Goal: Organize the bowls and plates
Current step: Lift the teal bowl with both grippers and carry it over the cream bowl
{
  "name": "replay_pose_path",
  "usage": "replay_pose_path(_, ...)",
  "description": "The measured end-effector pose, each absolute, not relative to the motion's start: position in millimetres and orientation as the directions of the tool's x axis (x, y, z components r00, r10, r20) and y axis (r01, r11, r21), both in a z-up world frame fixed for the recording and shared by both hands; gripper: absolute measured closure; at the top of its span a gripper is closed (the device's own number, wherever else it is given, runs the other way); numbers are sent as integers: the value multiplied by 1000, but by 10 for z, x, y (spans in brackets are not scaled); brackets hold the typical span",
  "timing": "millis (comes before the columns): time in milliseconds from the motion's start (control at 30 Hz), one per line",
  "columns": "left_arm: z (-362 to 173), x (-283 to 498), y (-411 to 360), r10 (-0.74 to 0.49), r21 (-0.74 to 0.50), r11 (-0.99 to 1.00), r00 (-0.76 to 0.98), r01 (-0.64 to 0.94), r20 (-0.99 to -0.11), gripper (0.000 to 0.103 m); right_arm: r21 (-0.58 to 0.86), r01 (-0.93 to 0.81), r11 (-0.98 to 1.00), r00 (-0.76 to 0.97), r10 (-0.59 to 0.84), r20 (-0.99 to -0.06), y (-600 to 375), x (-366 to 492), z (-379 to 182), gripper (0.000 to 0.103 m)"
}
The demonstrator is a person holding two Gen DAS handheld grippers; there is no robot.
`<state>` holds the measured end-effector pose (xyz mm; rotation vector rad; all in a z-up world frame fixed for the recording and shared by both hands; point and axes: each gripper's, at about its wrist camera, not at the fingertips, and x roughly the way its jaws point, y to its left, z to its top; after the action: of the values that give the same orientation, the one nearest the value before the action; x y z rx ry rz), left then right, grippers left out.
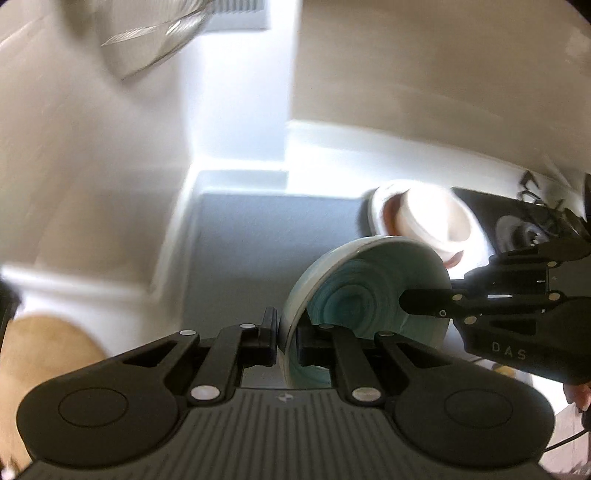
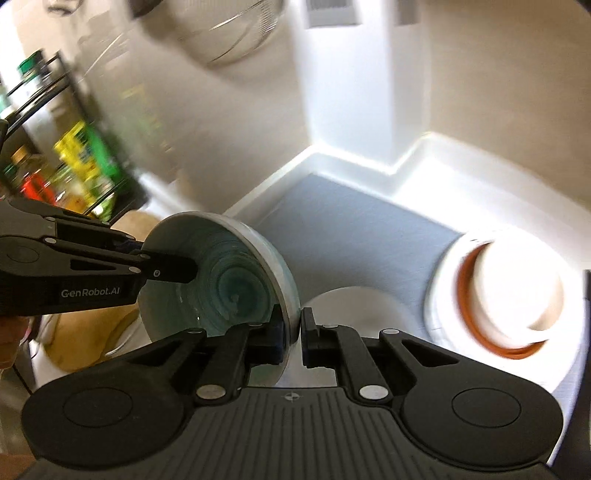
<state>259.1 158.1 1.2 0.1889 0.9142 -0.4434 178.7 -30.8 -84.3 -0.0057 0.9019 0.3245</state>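
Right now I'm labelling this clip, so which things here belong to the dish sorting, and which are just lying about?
Job:
teal bowl, gripped on its rim by both the left tool and the right tool
white plate
stacked bowls
grey mat

Lying about:
spice rack
wire strainer
wooden board

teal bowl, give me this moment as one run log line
teal bowl | left gripper shut on rim | right gripper shut on rim | above grey mat
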Motion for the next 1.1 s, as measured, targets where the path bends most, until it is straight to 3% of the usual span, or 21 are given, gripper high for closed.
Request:
replay_pose_path(233,95,2792,936,-387,-37,833,534,552,-752,94,98,-137,986,643,164,-749,-880,1840,-629,95)
replay_pose_path(433,53,3127,349,-438,-75,791,477,607,-762,94,89,-25,996,645,84,-759,-1462,2010,-544,95)
replay_pose_path(767,-333,3762,-483,-428,-118,762,358,636,-830,94,103,126,987,551,17,-835,-2209,2595,-836,96)
replay_pose_path(1100,-595,4042,-713,-374,-141,764,254,630,-892,94,80,161,984,449,-1,-894,-2440,2893,-1123,96)
